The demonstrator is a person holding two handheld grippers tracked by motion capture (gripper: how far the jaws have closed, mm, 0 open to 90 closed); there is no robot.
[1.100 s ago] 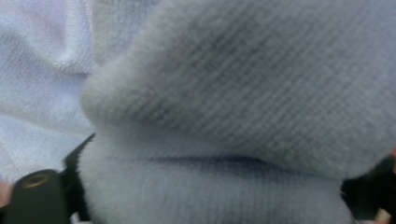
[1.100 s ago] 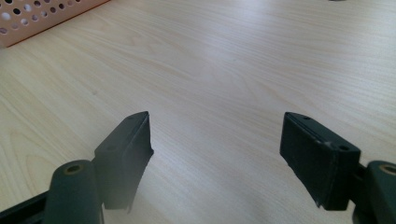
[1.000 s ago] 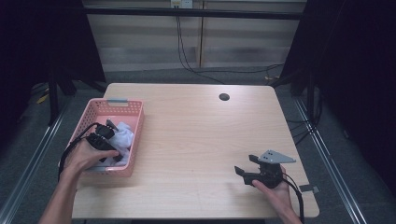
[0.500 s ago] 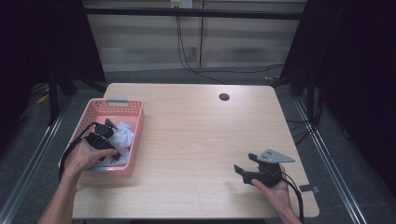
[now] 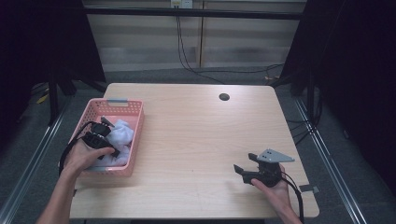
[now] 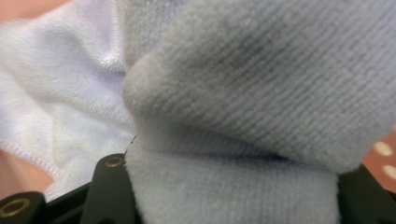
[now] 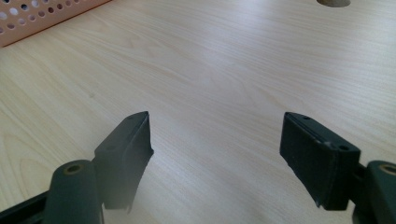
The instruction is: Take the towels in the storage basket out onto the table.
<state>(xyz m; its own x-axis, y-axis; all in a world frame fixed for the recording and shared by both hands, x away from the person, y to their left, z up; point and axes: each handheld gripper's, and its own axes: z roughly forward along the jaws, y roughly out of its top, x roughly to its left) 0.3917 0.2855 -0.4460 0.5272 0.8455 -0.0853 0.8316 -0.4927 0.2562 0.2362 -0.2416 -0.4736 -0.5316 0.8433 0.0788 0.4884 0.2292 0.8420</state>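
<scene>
A pink perforated basket (image 5: 136, 111) stands at the table's left edge with a white cloth (image 5: 123, 132) bunched inside. My left gripper (image 5: 111, 138) reaches down into the basket and is buried in that cloth. In the left gripper view a thick fold of the cloth (image 6: 243, 116) bulges between the black jaws and hides the pads; the jaws look closed on it. My right gripper (image 5: 241, 171) rests low near the table's front right, held in a hand. It is open, with bare wood between its fingers (image 7: 126, 149).
A round cable hole (image 5: 224, 97) sits near the table's far edge. The basket's corner (image 7: 42, 18) lies far ahead of my right gripper. A wide stretch of wooden tabletop (image 5: 196, 135) separates the two grippers. Dark floor and cables surround the table.
</scene>
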